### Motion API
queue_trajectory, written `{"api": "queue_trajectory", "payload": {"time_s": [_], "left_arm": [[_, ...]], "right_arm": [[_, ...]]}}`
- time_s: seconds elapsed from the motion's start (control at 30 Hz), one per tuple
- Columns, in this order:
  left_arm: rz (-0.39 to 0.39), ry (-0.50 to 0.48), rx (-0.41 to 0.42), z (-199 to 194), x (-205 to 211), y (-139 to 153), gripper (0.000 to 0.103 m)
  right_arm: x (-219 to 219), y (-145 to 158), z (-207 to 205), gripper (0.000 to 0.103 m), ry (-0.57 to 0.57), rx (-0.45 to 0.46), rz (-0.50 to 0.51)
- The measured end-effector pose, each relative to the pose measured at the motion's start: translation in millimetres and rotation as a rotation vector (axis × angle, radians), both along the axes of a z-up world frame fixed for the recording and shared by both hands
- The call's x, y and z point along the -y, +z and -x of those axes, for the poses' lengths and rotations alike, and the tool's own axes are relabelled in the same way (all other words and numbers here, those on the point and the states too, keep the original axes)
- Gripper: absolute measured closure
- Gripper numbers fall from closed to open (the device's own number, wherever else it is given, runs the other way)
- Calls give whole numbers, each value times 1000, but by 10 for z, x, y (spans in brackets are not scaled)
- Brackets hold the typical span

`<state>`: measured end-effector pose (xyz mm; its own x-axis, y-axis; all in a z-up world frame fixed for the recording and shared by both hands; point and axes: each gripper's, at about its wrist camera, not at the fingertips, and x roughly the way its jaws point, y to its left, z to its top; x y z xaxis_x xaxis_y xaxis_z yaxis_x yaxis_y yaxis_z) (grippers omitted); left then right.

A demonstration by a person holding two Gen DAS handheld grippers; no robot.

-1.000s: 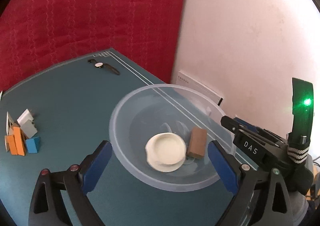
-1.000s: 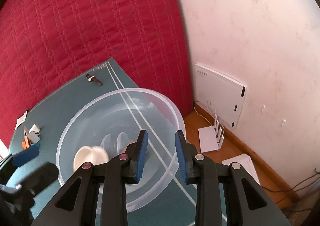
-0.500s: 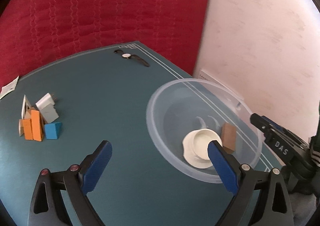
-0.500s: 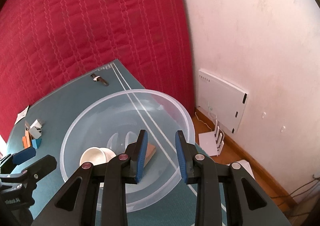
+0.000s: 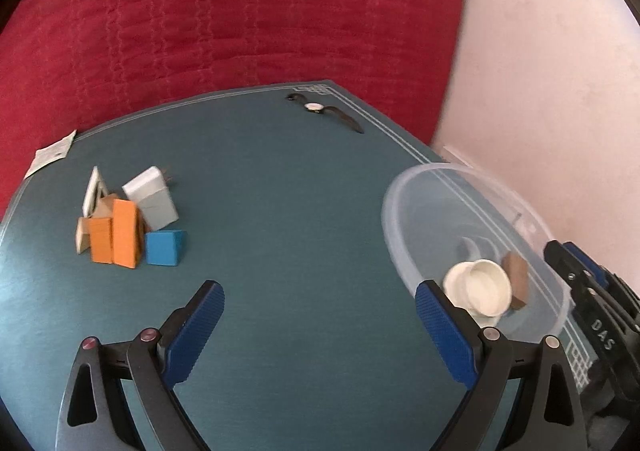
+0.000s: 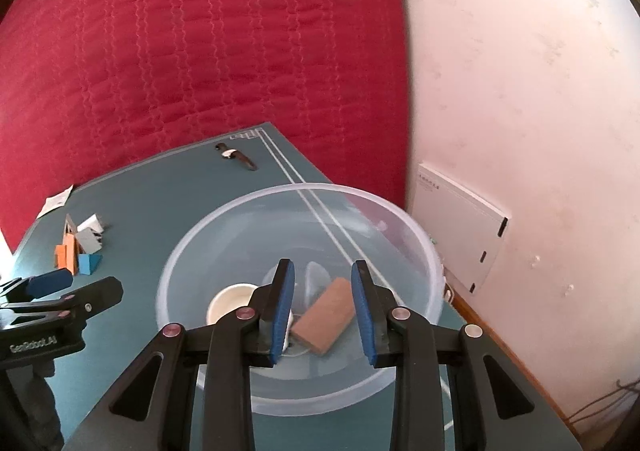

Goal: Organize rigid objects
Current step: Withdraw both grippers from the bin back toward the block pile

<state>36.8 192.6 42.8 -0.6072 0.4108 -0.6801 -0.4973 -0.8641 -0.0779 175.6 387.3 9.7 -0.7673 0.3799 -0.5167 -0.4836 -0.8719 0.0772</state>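
Observation:
A clear plastic bowl (image 5: 404,211) (image 6: 416,235) stands on the teal table's right side. Inside lie a white cup (image 5: 482,287) (image 6: 226,301) and a brown block (image 5: 516,277) (image 6: 326,315). A pile of blocks sits at the left: orange blocks (image 5: 120,233) (image 6: 67,253), a blue wedge (image 5: 164,247) (image 6: 88,263), a grey-white block (image 5: 154,199). My left gripper (image 5: 320,315) is open and empty above bare table, between pile and bowl. My right gripper (image 6: 322,311) is open and empty above the bowl, over the brown block.
A wristwatch (image 5: 324,111) (image 6: 236,157) lies near the table's far corner. A paper slip (image 5: 50,153) lies at the far left edge. A red quilted cover hangs behind the table. A white wall and a white box (image 6: 460,223) are on the right.
My left gripper has swung left, away from the bowl toward the block pile, staying open. My right gripper has stayed over the bowl, jaws slightly wider.

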Motion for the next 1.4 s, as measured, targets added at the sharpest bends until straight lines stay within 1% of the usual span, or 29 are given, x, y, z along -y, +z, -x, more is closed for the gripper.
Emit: {"api": "queue_trajectory", "payload": {"time_s": [0.13,0.17,0.2,0.27,0.37,0.53,0.63,0.87,1.1,1.27,1.4], "left_arm": [[1,42,1,91,164,-15,4],[2,56,4,126,216,-22,4],[3,64,5,137,246,-23,4],[5,92,14,186,345,-40,4],[8,135,23,254,496,-61,3],[13,210,15,354,787,-57,3],[17,250,6,418,957,-57,3],[16,346,10,546,1342,-83,3],[25,422,15,601,1658,-151,3],[23,446,20,608,1772,-181,3],[18,461,19,625,1827,-186,3]], "right_arm": [[78,39,49,71,17,-3,0],[97,54,57,67,21,-5,2],[119,73,75,60,28,-10,5],[169,109,104,54,42,-23,7],[293,173,192,54,83,-32,4],[547,190,399,53,189,-15,45],[720,159,567,53,265,20,89],[1111,75,911,52,387,88,145],[1373,-86,1233,52,453,154,201],[1512,-177,1475,52,491,198,246],[1612,-225,1672,52,511,230,258]]}}
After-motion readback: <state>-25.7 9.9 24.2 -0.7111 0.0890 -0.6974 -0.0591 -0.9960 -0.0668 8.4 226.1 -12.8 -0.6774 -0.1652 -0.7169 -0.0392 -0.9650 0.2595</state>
